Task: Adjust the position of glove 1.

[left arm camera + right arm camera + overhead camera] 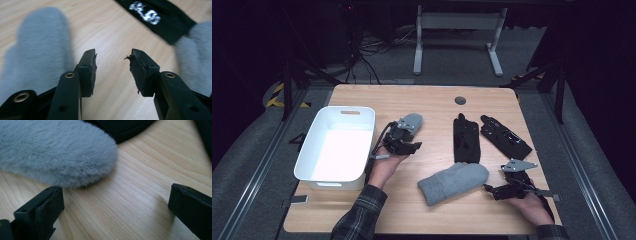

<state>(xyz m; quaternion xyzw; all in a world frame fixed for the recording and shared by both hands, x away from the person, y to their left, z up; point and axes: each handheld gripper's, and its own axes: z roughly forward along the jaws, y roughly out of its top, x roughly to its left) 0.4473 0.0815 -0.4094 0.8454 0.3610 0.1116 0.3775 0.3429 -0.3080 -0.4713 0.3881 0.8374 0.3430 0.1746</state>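
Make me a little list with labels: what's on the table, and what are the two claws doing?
Table: wooden table
Bin: white bin, at the left
Grey mittens: far mitten beside the left claw; near mitten in the middle
Black gloves: two, left glove and right glove
Left claw: open, nothing between its jaws
Right claw: open, next to the near mitten

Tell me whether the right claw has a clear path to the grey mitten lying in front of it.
Probably yes: the right claw is open, and the grey mitten lies just beside it on bare table, nothing between them.
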